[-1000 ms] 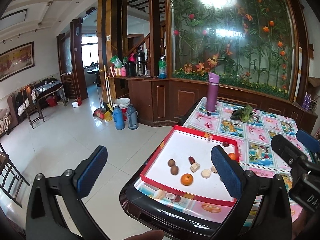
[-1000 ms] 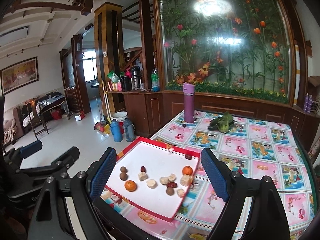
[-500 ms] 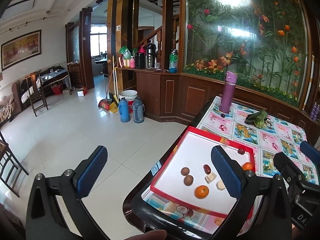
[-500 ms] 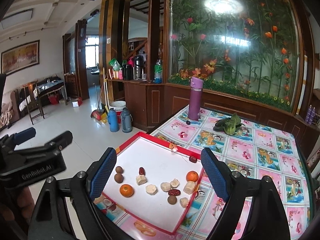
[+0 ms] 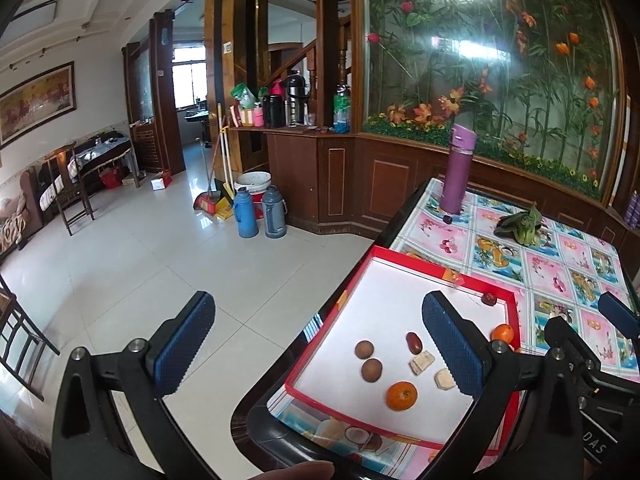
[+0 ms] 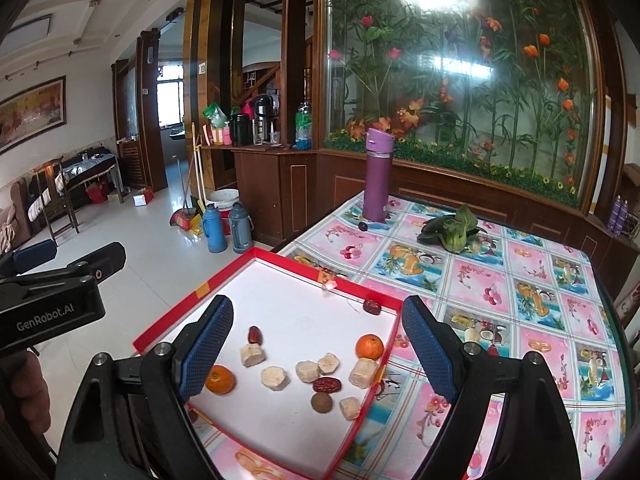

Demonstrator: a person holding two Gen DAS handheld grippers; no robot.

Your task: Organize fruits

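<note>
Where ribbed blue pads gape, round oranges (image 6: 219, 379) dot the flat red-rimmed tray (image 6: 224, 276).

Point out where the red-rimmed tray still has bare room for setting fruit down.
The white floor of the red-rimmed tray is bare across its far half, between the far rim and the lone red date in the corner. The near half is crowded: two oranges, pale chunks, dates and brown round fruits.

Count in my red tray (image 6: 224, 280): 2 oranges (image 6: 220, 379) (image 6: 369, 347), 3 red dates (image 6: 255, 335) (image 6: 371, 306) (image 6: 327, 385), 6 pale chunks (image 6: 275, 378), 3 brown round fruits (image 5: 364, 349) (image 5: 371, 369) (image 6: 321, 403). On the counter (image 6: 520, 280): 1 purple flask (image 6: 377, 176), 1 leafy green (image 6: 452, 234).
</note>
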